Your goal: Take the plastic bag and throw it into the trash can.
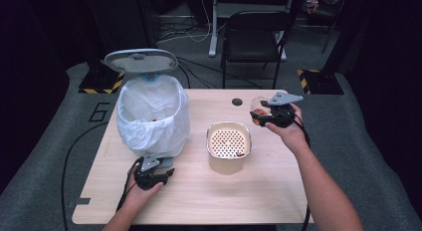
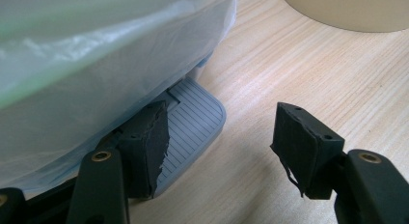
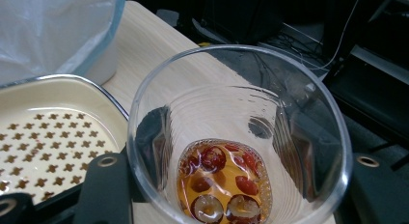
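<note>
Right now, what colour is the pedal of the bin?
Grey, with fine ribbed lines; the pedal shows best in the left gripper view.

A white-bagged pedal bin point(image 1: 153, 114) with its grey lid point(image 1: 141, 60) raised stands on the wooden surface point(image 1: 199, 201), left of a cream container point(image 1: 228, 147) with a perforated insert. The left gripper point(image 1: 158, 175) sits low at the bin's foot on the person's side. Right of the container, the right gripper point(image 1: 261, 117) holds a clear glass point(image 1: 258, 105) with reddish contents above the surface.
</note>
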A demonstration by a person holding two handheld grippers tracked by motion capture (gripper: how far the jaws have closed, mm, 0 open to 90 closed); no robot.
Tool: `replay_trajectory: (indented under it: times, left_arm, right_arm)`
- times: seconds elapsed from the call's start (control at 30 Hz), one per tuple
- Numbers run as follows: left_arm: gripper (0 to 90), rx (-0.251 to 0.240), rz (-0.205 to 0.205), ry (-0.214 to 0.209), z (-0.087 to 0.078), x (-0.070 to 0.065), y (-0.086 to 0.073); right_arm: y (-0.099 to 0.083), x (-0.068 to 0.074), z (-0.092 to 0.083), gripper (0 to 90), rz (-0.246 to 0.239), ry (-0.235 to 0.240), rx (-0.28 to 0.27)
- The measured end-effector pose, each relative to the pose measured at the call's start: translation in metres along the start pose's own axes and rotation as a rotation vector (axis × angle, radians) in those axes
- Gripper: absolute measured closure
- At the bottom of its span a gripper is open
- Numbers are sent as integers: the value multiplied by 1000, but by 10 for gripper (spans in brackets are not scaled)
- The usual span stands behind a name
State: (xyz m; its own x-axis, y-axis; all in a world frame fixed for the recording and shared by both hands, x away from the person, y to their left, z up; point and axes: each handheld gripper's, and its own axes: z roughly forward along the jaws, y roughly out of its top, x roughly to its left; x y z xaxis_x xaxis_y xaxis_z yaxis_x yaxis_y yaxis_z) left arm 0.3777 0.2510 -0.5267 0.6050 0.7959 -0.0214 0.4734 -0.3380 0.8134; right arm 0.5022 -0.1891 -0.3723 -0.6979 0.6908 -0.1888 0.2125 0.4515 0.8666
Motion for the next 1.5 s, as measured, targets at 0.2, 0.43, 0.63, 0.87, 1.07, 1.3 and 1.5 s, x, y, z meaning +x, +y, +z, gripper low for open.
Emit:
replay_trajectory:
  times: [0.2, 0.43, 0.63, 0.87, 1.07, 1.3, 1.5]
  left_arm:
    - [374, 1, 0, -1, 0, 0, 0]
    - [374, 0, 0, 0, 0, 0, 0]
    - [374, -1, 0, 0, 0, 0, 0]
    - [374, 0, 0, -1, 0, 0, 0]
    - [374, -1, 0, 0, 0, 0, 0]
    - [374, 0, 0, 0, 0, 0, 0]
    - [374, 0, 1, 0, 0, 0, 0]
  right_arm:
    - [9, 3, -4, 389, -30, 3, -20]
    - [10, 10, -2, 390, -79, -2, -11]
    - [17, 23, -1, 391, -177, -16, 8]
    - [30, 42, -1, 396, -299, -15, 6]
    - [35, 51, 2, 396, -376, -19, -33]
    - [33, 60, 8, 395, -450, -34, -36]
    - [29, 66, 12, 399, -518, -31, -34]
